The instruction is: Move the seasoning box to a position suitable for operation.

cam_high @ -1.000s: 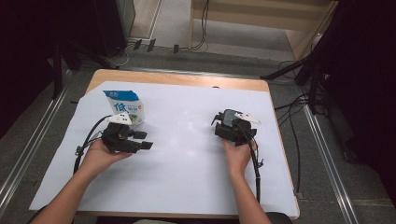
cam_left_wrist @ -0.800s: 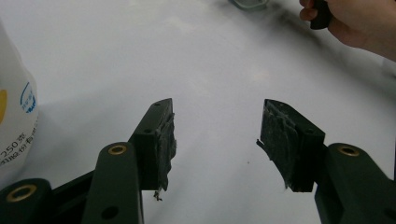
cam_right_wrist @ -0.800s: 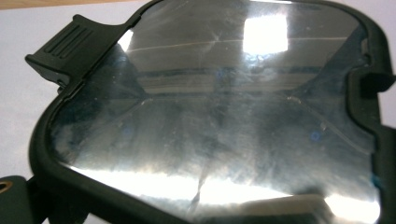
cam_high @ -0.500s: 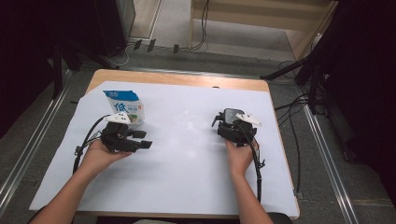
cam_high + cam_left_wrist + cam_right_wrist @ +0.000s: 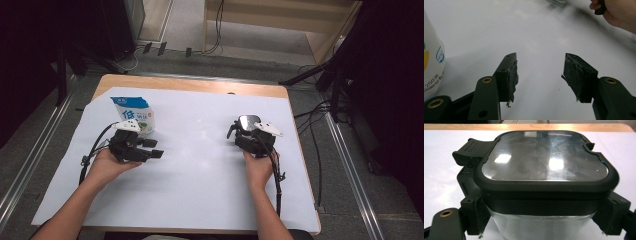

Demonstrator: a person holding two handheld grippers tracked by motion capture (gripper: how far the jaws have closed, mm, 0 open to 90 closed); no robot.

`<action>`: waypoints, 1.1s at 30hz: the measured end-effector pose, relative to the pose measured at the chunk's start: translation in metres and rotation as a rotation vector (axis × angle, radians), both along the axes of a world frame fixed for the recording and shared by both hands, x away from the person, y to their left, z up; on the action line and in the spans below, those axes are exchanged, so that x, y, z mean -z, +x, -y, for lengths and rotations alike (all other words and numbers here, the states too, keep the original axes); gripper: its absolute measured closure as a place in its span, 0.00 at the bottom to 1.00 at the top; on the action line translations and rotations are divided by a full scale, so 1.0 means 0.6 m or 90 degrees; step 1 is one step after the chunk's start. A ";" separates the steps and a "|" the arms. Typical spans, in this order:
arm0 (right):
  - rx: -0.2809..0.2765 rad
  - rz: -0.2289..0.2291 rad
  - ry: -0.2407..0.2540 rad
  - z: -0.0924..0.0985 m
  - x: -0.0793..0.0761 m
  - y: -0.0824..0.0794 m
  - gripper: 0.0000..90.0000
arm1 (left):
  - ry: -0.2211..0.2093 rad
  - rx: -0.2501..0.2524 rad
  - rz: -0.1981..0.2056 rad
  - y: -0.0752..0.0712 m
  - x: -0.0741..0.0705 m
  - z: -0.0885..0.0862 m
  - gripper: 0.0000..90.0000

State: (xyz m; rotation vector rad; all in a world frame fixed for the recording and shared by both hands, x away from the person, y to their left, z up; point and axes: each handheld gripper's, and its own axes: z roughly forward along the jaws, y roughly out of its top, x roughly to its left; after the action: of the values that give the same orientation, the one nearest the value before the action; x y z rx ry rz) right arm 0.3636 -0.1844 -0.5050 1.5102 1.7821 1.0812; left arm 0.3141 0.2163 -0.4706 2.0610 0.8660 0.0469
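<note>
A clear square container (image 5: 544,167) with a black clip lid stands on the white sheet at the right (image 5: 247,121). My right gripper (image 5: 541,217) has its jaws on either side of it, just under the lid. They have just been closing, and the pads (image 5: 477,216) now press on its walls. In the high view the right gripper (image 5: 246,131) points away from the person. At the left, my left gripper (image 5: 155,148) rests low, pointing right. It is open (image 5: 540,75) with only bare sheet between the jaws. A white and blue pouch (image 5: 134,114) stands just behind it (image 5: 431,65).
A white sheet (image 5: 200,175) covers most of the wooden table (image 5: 190,84). Cables trail from both grippers toward the near edge. The person's right hand (image 5: 619,12) appears far off in the left gripper view. Dark floor and metal rails surround the table.
</note>
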 end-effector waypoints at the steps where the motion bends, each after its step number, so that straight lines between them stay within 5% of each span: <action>1: -0.002 0.000 -0.001 -0.001 0.000 0.000 0.17 | 0.000 0.000 0.000 0.000 0.000 0.000 0.50; 12: -0.033 0.003 0.000 -0.018 -0.006 -0.007 0.18 | -0.002 -0.002 -0.005 0.001 -0.001 -0.003 0.50; 23: -0.114 0.028 0.015 -0.065 -0.035 -0.017 0.18 | 0.009 -0.004 -0.012 -0.002 -0.002 -0.010 0.49; 33: -0.177 0.024 0.022 -0.118 -0.036 -0.012 0.18 | 0.004 -0.029 -0.015 -0.011 0.000 -0.029 0.49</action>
State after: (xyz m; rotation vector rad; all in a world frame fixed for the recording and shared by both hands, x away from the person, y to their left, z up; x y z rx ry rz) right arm 0.3564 -0.1137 -0.4834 1.2768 1.9971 1.2693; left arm 0.3074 0.2335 -0.4704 2.0519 0.9294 0.0503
